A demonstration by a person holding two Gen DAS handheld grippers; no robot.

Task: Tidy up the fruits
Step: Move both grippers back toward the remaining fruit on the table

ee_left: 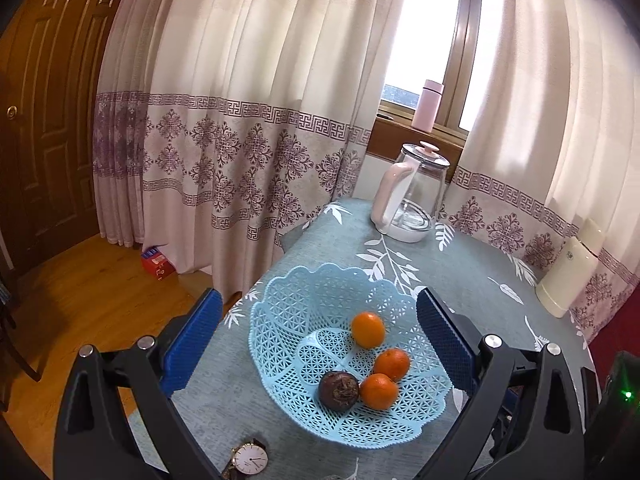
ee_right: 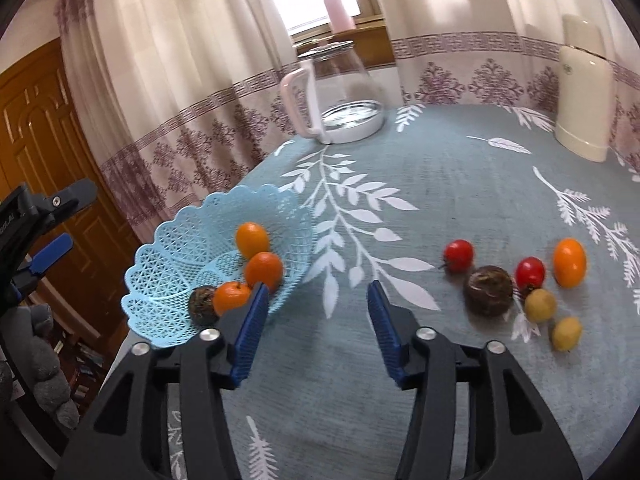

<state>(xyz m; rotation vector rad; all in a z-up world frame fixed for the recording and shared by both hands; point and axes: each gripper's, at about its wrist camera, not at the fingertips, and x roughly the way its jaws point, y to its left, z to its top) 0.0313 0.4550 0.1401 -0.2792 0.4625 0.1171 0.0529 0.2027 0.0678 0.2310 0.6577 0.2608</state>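
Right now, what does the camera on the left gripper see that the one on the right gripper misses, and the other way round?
Only the left wrist view shows a wristwatch lying on the tablecloth near the basket, and a red box on the floor by the curtain.

Only the right wrist view shows the loose fruit still on the tablecloth: two red tomatoes, a dark round fruit, an orange fruit and two small yellow fruits.

Both show the blue basket holding three orange fruits and one dark one, the glass kettle, the cream flask and the pink bottle.
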